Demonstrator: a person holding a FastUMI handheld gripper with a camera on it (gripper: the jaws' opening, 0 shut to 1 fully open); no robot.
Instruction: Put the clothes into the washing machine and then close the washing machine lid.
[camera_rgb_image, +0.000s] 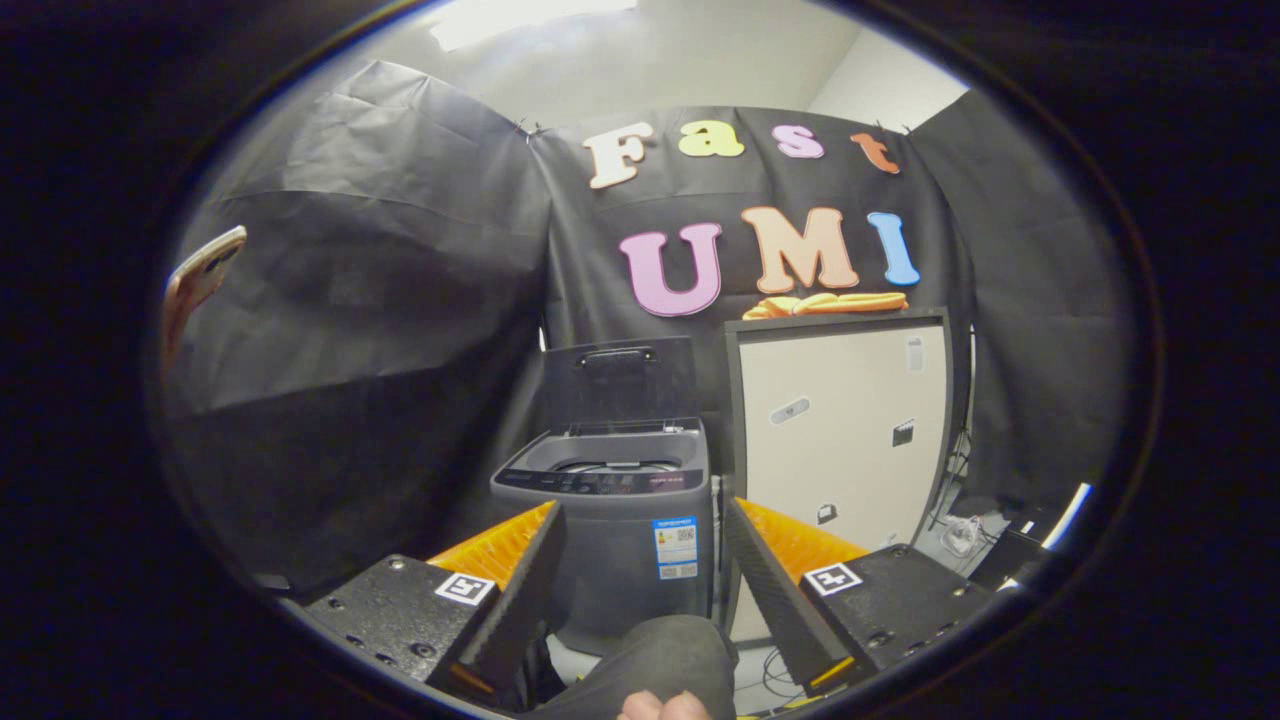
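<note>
1. Clothes (828, 303), an orange folded bundle, lie on top of the pale cabinet (845, 430) in the upper right of centre of the frame, long axis running left to right along the cabinet's top edge, flat rather than upright.
2. Washing machine (615, 520), a dark grey top-loader, stands at the centre of the frame, just left of the cabinet and touching or nearly touching its side; which, I cannot tell.
3. Its lid (618, 378) is raised, standing roughly upright behind the tub opening, handle near its upper edge, and the drum shows below it.
4. Gripper (645, 560) jaws are released, spread wide, with nothing between the pads.
5. Orange-faced fingers (505, 545) sit in the lower part of the frame, one on either side of the washer's front panel.
6. The washer lies beyond the jaws, framed in the gap between them; the clothes sit higher and to the right, well beyond the right jaw.
7. A dark sleeve (655, 655) and a bit of a hand (665, 706) show at the bottom centre, below the jaws.
</note>
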